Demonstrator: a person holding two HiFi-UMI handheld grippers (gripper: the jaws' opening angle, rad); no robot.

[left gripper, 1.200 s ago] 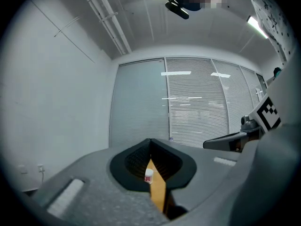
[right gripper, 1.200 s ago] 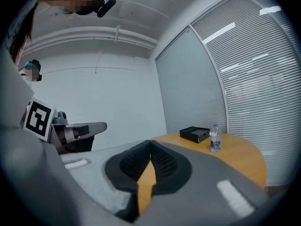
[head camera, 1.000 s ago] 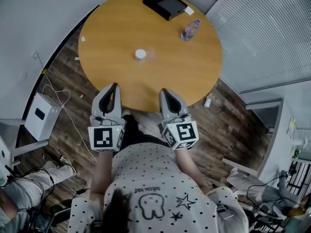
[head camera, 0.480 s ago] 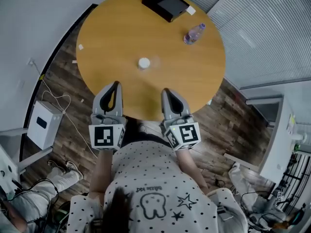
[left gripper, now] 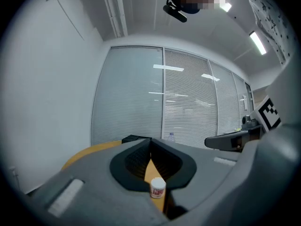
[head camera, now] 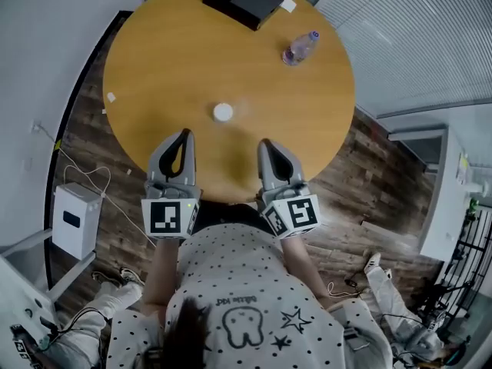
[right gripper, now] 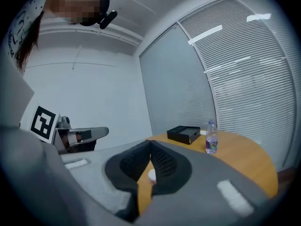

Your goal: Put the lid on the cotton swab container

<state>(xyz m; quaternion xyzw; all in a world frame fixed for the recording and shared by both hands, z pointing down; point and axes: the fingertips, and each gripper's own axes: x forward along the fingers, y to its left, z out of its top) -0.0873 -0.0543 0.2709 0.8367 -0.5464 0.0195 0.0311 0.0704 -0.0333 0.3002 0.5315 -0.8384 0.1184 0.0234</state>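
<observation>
Round and wooden, the bench [head camera: 154, 68] stands on dark plank flooring [head camera: 84, 167] between a white wall and slatted blinds [head camera: 415, 37]. On the floor off its left edge sits a white boxy unit [head camera: 74, 220] with a cable trailing from it. A small pale scrap [head camera: 111, 97] lies near the bench's left edge.

At the near edge the left tool [head camera: 182, 135] reaches just over the bench, its jaws pressed together with nothing between them.

The cotton swab container [head camera: 223, 112], small, white and upright, stands near the middle of the bench, ahead of both tools and well apart from them. From the left gripper view it shows a red label; whether its lid is on cannot be told.

A black box [head camera: 241, 0] lies at the far edge.

The right tool [head camera: 266, 144] is also over the near edge, jaws together and empty. A clear water bottle [head camera: 300, 47] stands toward the far right edge, near the black box.
</observation>
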